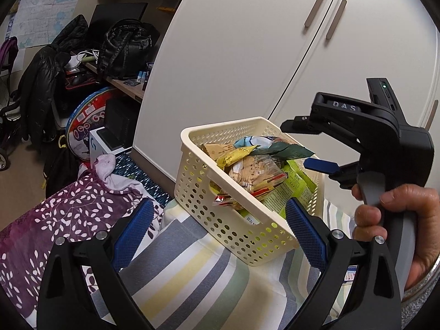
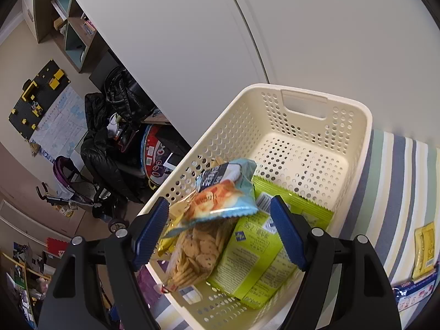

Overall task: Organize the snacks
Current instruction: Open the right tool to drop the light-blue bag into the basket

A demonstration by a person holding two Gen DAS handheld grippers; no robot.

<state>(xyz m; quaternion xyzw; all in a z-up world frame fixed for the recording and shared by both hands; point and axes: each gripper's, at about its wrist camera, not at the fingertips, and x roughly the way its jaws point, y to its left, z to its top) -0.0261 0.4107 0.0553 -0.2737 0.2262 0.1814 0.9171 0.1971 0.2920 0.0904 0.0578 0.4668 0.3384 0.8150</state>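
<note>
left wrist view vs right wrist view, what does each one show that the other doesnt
Only the left wrist view shows the right gripper from outside, open above the basket, with the hand on its grip, and the wardrobe handles. Only the right wrist view shows the basket's bare far end and a yellow packet on the striped cover. Both show the cracker bag and green packets.
</note>
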